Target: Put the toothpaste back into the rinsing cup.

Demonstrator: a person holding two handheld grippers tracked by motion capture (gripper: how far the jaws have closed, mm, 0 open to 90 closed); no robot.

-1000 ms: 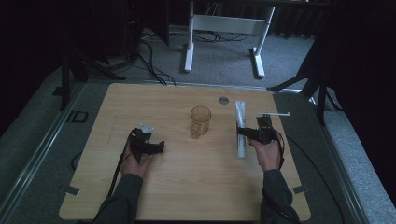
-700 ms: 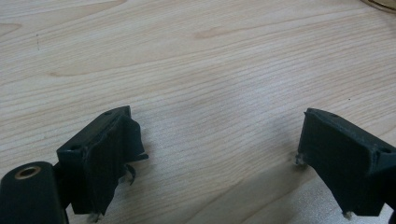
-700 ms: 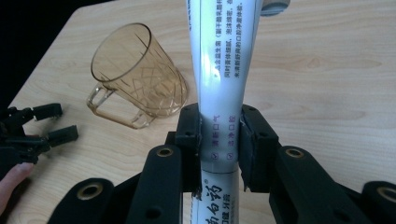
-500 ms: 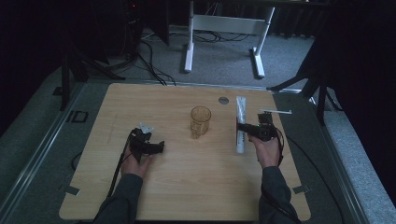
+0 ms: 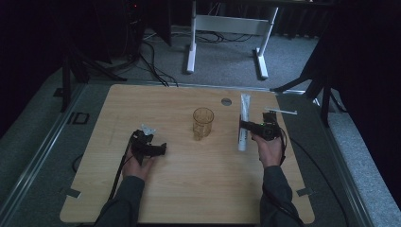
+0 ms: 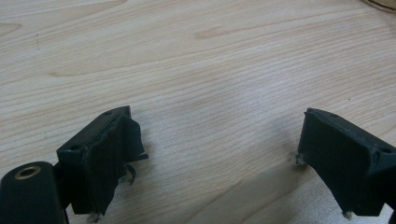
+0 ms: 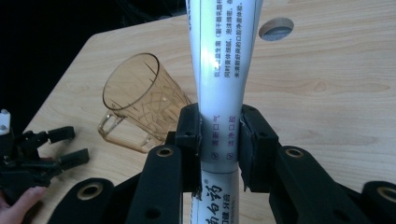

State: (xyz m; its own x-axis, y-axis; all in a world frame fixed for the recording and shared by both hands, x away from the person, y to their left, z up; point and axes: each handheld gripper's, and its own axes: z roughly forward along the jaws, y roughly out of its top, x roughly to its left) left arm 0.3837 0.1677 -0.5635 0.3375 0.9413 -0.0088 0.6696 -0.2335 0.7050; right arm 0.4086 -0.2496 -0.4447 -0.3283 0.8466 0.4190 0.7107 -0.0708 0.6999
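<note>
Right gripper [image 7: 219, 140] clamped on a white toothpaste tube [image 7: 224, 70] — jaws pinch it near its lower part, tube running straight up toward 12 o'clock in the right gripper view. In the high view the tube [image 5: 243, 122] sits at about 3 o'clock from the amber cup [image 5: 203, 123], near it, not touching. Cup [image 7: 140, 100] has a handle, upright on the wooden table [image 5: 189, 189]. Left gripper [image 6: 210, 154] released — jaws wide apart over bare wood, nothing between them; in the high view it [image 5: 163, 149] is at roughly 8 o'clock from the cup. Round hole [image 5: 226, 101] in the table just at 11 o'clock of the tube's far end.
</note>
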